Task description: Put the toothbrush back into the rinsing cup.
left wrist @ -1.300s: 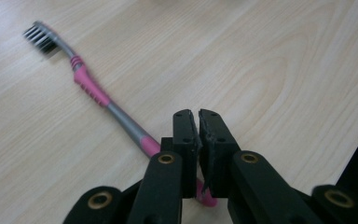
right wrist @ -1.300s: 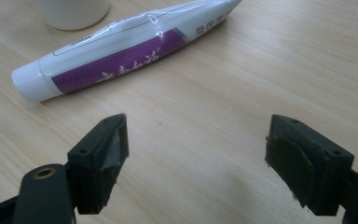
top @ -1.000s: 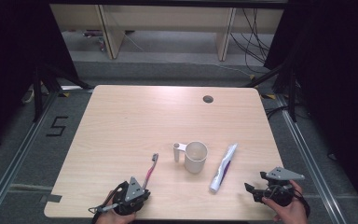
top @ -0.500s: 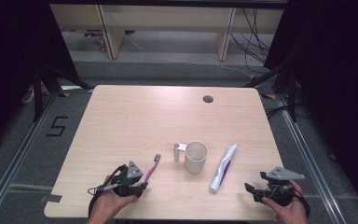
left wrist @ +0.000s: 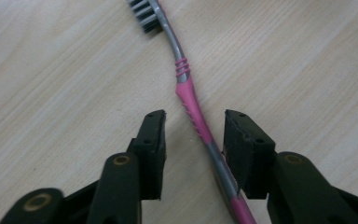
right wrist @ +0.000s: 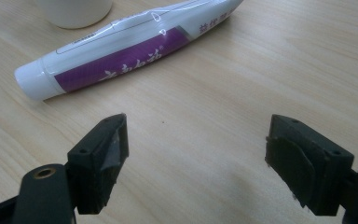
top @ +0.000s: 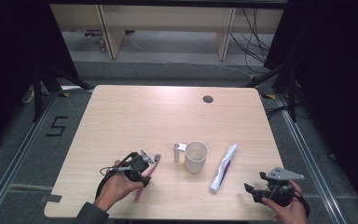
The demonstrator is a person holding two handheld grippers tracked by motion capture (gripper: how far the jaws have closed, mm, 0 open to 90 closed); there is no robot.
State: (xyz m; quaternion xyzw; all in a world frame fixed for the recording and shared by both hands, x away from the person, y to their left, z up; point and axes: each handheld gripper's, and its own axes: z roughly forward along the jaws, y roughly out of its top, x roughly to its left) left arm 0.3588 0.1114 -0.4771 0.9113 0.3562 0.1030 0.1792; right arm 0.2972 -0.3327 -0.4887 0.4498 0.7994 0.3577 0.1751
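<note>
a "5" is marked on the floor (top: 56, 127); the toothpaste tube (right wrist: 130, 49) print is unreadable.

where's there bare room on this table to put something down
The whole far half of the light wooden table is bare, from the round cable hole down to the white handled cup. The near strip is crowded: pink and grey toothbrush between the left gripper's open jaws, then the cup, white and purple toothpaste tube, right gripper.

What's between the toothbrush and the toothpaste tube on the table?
In the high view, a white cup with a side handle stands between the toothbrush and the toothpaste tube, touching neither.
</note>
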